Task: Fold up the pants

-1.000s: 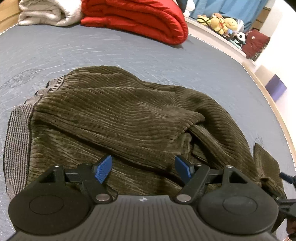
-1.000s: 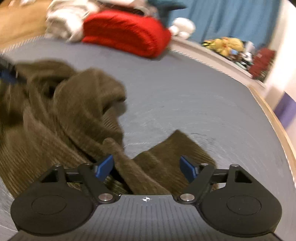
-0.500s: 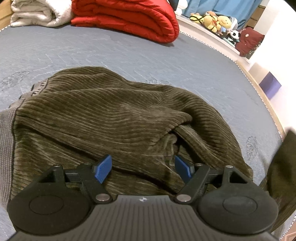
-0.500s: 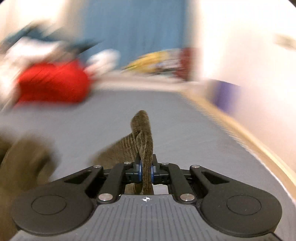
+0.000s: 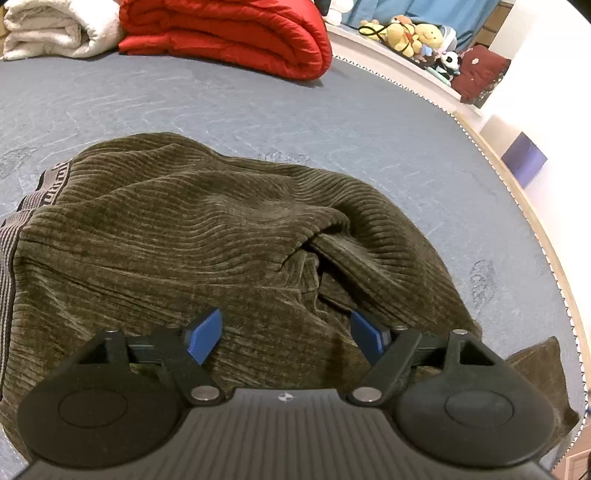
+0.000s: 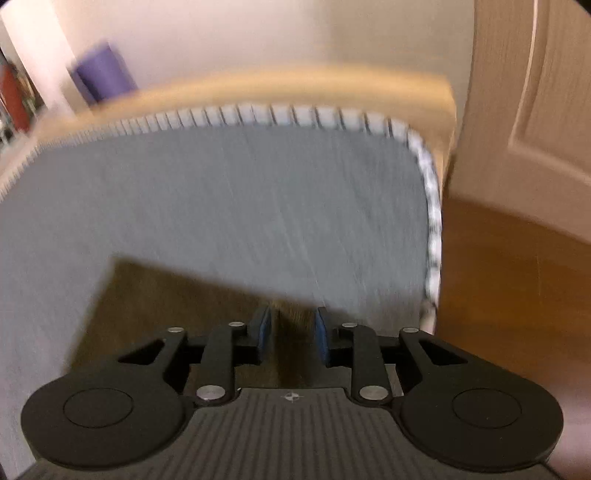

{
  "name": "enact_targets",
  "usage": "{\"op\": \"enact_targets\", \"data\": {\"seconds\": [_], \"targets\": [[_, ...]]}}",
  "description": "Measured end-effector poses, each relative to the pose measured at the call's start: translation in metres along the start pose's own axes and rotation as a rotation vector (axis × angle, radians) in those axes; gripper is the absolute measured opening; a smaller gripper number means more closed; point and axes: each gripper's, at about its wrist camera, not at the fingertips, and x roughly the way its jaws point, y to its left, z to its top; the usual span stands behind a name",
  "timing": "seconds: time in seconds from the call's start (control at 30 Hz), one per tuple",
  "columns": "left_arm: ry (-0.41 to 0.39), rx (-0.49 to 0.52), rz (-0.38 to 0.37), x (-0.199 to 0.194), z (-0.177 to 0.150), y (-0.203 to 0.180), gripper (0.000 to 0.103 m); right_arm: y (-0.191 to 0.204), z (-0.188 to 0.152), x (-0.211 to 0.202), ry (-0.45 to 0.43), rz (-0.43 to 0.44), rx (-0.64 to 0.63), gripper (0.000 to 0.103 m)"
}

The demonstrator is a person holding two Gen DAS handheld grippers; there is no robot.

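Observation:
Olive-brown corduroy pants (image 5: 207, 240) lie bunched on a grey-blue bed (image 5: 332, 122), with a dark patterned waistband (image 5: 51, 181) at the left. My left gripper (image 5: 286, 332) is open, just above the crumpled middle of the pants. In the blurred right wrist view a flat leg end of the pants (image 6: 177, 295) lies on the bed near its corner. My right gripper (image 6: 291, 336) stands part open, with a fold of the fabric between its blue pads (image 6: 264, 332) and small gaps either side.
A red folded blanket (image 5: 229, 33) and a white blanket (image 5: 48, 29) lie at the far edge. Plush toys (image 5: 413, 33) sit on a ledge behind. The bed's corner (image 6: 424, 155), wooden floor (image 6: 517, 295) and a door (image 6: 535, 92) are close on the right.
My right gripper closed on the leg end, swung it right toward the bed's corner, and its jaws have now parted. The leg end now lies flat. My left gripper stayed open over the pants.

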Motion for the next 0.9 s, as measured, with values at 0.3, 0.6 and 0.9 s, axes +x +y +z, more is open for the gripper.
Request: {"op": "enact_targets", "data": {"seconds": [0.3,0.6,0.9], "targets": [[-0.001,-0.033,0.039,0.001,0.003,0.020,0.081,0.132,-0.053,0.015,0.203,0.440,-0.391,0.052],[-0.005,-0.063,0.044,-0.005,0.006,0.043,0.082,0.205,-0.107,0.054,0.198,0.137,-0.536,0.047],[-0.020,-0.113,0.049,-0.013,0.013,0.069,0.082,0.217,-0.104,0.057,0.059,0.040,-0.423,0.005]]}}
